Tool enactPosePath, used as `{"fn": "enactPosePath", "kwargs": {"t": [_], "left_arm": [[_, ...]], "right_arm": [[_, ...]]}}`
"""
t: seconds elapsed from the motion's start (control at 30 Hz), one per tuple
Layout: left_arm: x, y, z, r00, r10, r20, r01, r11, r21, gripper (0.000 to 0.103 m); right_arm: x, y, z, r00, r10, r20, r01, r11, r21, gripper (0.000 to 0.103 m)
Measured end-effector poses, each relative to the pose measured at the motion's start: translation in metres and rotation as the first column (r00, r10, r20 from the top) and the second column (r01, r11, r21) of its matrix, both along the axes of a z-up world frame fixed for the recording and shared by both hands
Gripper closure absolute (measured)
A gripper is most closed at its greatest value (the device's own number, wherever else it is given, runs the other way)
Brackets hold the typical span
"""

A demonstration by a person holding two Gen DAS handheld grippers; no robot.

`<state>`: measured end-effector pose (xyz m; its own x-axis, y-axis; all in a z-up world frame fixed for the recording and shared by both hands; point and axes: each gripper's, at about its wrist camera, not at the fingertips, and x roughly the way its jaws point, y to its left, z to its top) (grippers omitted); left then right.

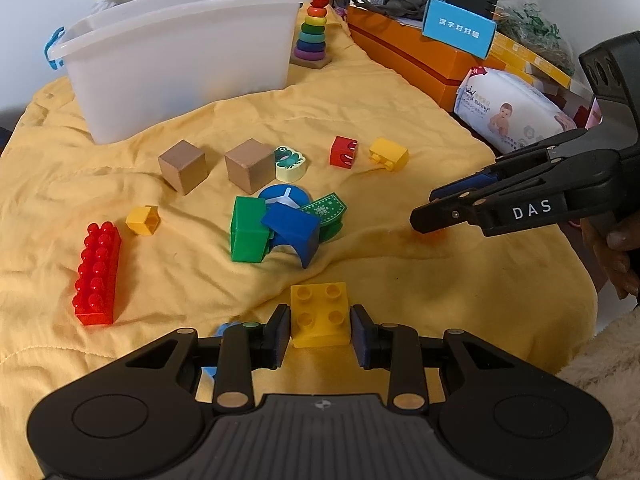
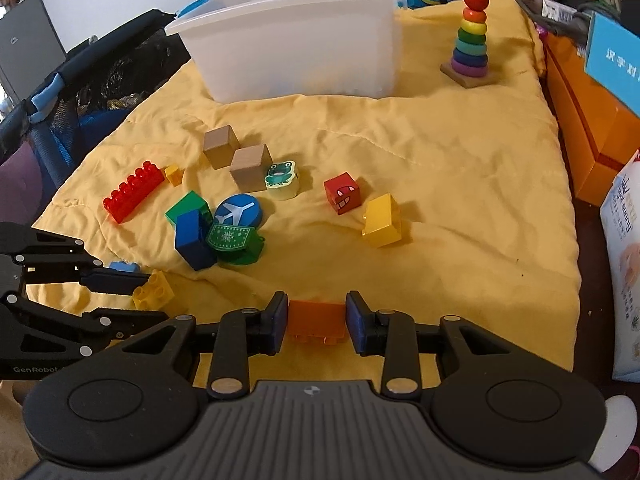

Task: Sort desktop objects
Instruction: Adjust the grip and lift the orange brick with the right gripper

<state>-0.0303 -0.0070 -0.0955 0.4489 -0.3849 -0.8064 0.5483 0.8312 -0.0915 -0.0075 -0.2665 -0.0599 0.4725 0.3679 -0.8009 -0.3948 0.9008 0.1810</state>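
My left gripper [image 1: 319,330] is shut on a yellow four-stud brick [image 1: 319,315]; it also shows in the right wrist view [image 2: 154,289]. My right gripper [image 2: 317,322] is shut on an orange brick [image 2: 317,320], low over the yellow cloth [image 2: 460,152]. In the left wrist view the right gripper [image 1: 430,216] hides most of that brick. Loose toys lie mid-cloth: a long red brick [image 1: 98,274], two wooden cubes [image 1: 182,166] [image 1: 249,165], a green block [image 1: 248,229], a blue arch [image 1: 294,232] and a red face cube [image 1: 343,152].
A white plastic bin [image 1: 180,56] stands at the back of the cloth, a rainbow ring stacker [image 1: 314,30] beside it. Orange boxes [image 1: 404,48] and a wipes pack [image 1: 516,110] crowd the right edge. A dark mesh playpen [image 2: 80,92] borders the left.
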Motion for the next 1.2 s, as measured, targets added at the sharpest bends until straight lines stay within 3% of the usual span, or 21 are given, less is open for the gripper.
{"fn": "enactPosePath", "kwargs": {"t": [0.47, 1.2], "left_arm": [[-0.002, 0.007, -0.002, 0.999, 0.037, -0.027, -0.037, 0.999, -0.001, 0.065], [-0.007, 0.004, -0.003, 0.996, 0.086, -0.036, -0.086, 0.996, 0.0, 0.063]], "right_arm": [[-0.017, -0.005, 0.009, 0.983, 0.143, 0.111, -0.134, 0.987, -0.088, 0.062], [-0.026, 0.0, 0.008, 0.959, 0.256, 0.121, -0.243, 0.964, -0.111, 0.06]]}}
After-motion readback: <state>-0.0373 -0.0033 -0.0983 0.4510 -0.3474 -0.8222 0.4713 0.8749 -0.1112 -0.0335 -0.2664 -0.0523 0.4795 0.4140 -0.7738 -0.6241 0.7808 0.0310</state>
